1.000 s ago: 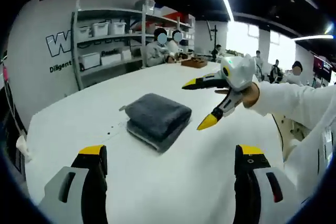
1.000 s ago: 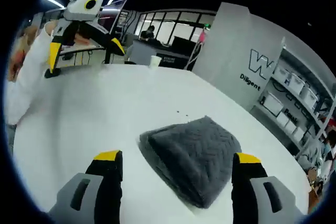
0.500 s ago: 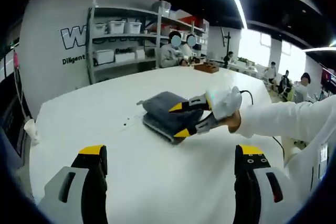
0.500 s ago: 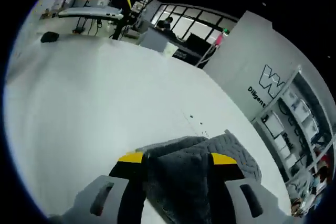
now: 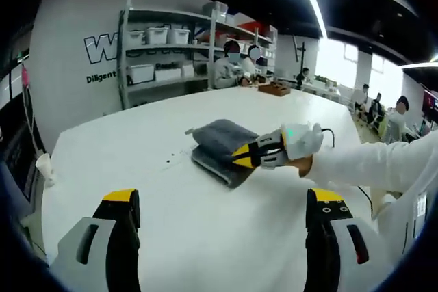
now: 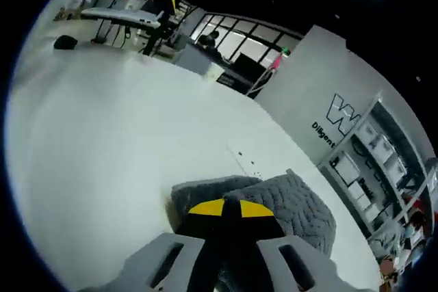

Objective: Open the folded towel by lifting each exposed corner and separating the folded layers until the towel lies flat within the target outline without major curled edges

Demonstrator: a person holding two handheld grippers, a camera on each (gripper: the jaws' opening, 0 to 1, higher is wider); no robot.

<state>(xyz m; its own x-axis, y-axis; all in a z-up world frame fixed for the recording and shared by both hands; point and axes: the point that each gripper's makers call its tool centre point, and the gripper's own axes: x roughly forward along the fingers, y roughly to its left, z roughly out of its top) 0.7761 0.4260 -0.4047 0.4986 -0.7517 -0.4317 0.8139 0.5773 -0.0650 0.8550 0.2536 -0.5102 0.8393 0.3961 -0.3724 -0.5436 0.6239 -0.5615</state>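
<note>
Change over the last second: right gripper (image 6: 224, 207) now closed, the 2 yellow tips meeting at the near edge of the folded grey towel (image 6: 287, 204), where half a second ago still apart on both sides of that edge. Seen also from the left gripper view: right gripper (image 5: 245, 156) with tips together against the towel (image 5: 220, 139), at the corner nearest to it, a white sleeve (image 5: 373, 163) behind. Probably pinching the top layer or the whole corner; not possible to tell how many layers between the tips, because the jaws hide the contact.

Towel still folded as a thick block, lying flat on the white table (image 5: 171, 223), straight ahead of the right gripper and touching its tips; ahead and a little to the right of the left gripper (image 5: 222, 206), well apart from it.

Left gripper wide open, holding nothing, hovering above bare table.

Meaning for the task: first grasp seems made, no layer lifted yet, unfolding not started. No target outline visible on the table
</note>
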